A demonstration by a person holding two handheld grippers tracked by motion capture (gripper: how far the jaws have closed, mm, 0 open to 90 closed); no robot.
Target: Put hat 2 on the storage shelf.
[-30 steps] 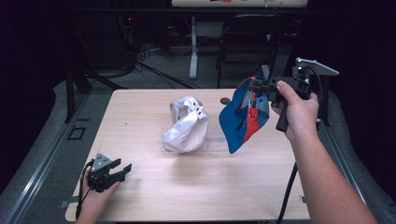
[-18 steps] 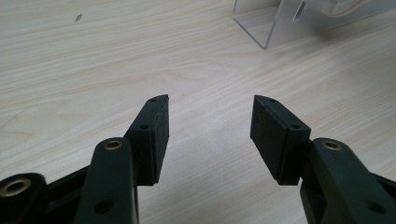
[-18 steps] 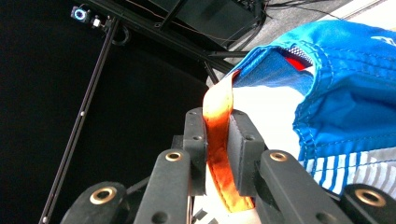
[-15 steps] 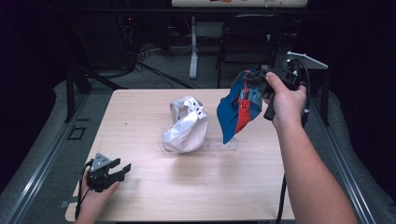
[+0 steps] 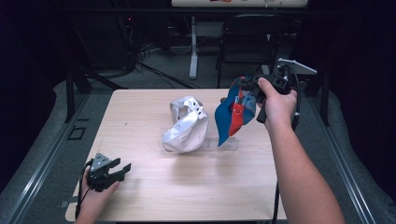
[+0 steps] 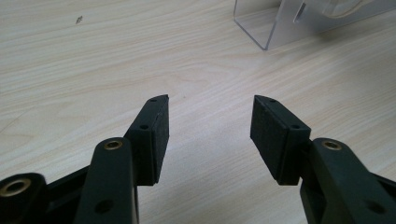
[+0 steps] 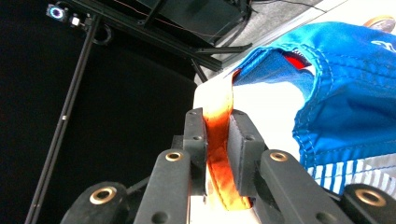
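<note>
Two caps are seen on the wooden table (image 5: 140,196) in the high view. One, a white cap (image 5: 186,126), is parked just left of centre on a clear acrylic stand (image 5: 224,144), a corner of which is also caught at the top right of the left gripper view (image 6: 261,28). The other, a blue cap (image 5: 233,112) with red and white bits, is held up right of centre, dangling off the right gripper (image 5: 250,86) in the upper right of the frame; its lower tip is seen just above the stand, though whether contact is made can't be told.

In the right gripper view the jaws are pinched tight on an orange strap (image 7: 219,154) running up the middle of the frame, and the strap is joined to the blue cap (image 7: 336,93), which is spread over the upper right. So that gripper (image 7: 217,140) is clamped on the strap, no doubt there.

Down in the lower left of the high view, the left gripper (image 5: 122,169) is rested on the table, well apart from both caps. In its own view its jaws are spread wide, with nothing but bare wood seen between the pads (image 6: 156,135).
</note>
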